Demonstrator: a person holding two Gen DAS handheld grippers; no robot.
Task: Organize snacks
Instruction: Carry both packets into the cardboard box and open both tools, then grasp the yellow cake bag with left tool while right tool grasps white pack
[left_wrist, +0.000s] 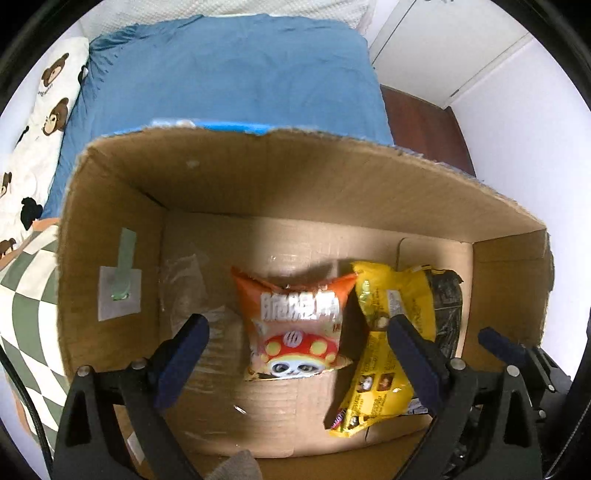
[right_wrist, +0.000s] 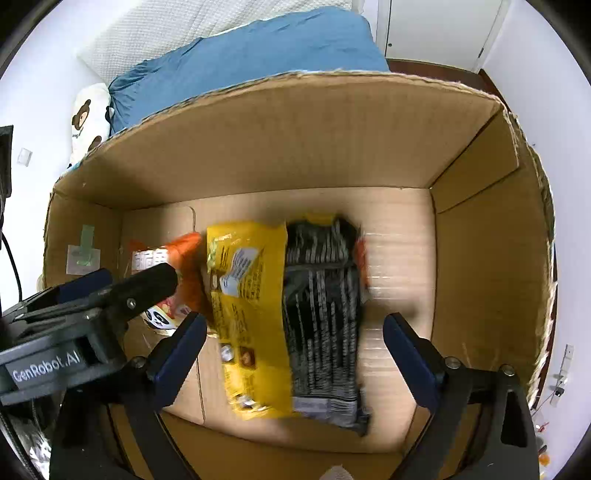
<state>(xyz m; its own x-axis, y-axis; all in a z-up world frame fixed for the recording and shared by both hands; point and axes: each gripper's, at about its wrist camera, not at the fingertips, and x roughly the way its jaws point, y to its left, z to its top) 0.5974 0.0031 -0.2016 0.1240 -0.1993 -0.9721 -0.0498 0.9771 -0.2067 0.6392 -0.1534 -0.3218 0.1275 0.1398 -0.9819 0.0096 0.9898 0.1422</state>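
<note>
Orange crinkly snack pouch w/ a panda cartoon (left_wrist: 295, 325) lies flat on the floor of the big brown cardboard box (left_wrist: 258, 177), roughly centre-left. Just right of it, edges touching or overlapping, is the yellow foil snack bag (right_wrist: 247, 302), and right of that, partly tucked under it I think, a black printed packet (right_wrist: 325, 314). All three sit side by side in a row, long sides parallel — I read that as deliberate, packing them flat so more fits. The right part of the box floor is bare; the left part has only what looks like clear film.

My left gripper (left_wrist: 295, 354) hangs above the orange pouch, tilted down into the box, jaws spread wide, nothing between them. My right gripper (right_wrist: 295, 350) is the same: over the yellow/black pair, jaws released, empty. Both look clear of the bags, though I can't be sure of the height. In the right wrist view the left tool's body crosses the near-left corner, so the two are close together.

Beyond the box's far wall: blue bedsheet (left_wrist: 229, 70), bear-print pillow (left_wrist: 48, 96) at far left.
</note>
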